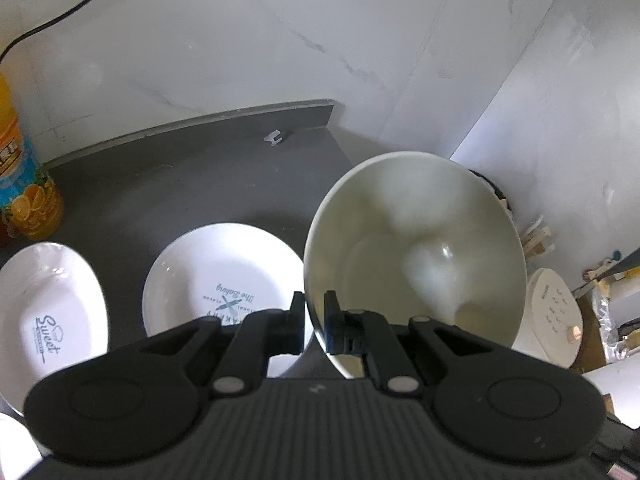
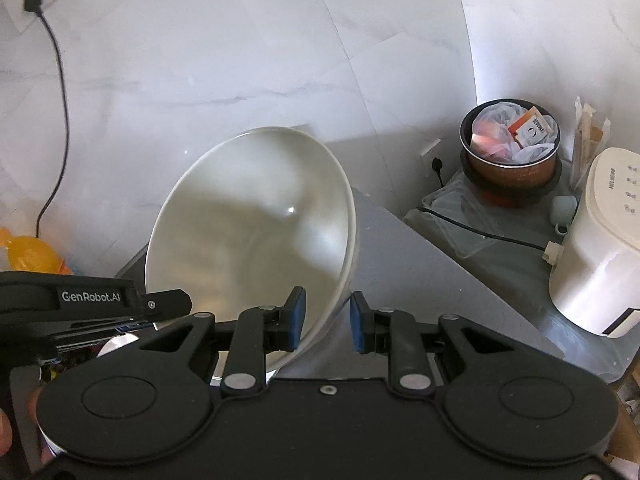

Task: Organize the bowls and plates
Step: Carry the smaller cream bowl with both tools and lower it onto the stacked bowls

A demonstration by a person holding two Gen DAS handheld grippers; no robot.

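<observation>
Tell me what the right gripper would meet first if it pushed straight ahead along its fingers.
Probably the white bowl: its rim wall already sits between the open fingers of the right gripper, nearer the left pad. Depth is uncertain, but nothing else lies closer.

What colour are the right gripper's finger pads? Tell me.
Blue pads on black fingers, clearest in the right wrist view.

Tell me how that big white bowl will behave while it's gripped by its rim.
The bowl looks glazed and glossy, so it is probably slippery between the left gripper pads. It appears rigid ceramic, likely heavy for a rim pinch and apt to pivot. It hangs tilted, partly past the counter edge, so a slip would probably break it.
</observation>
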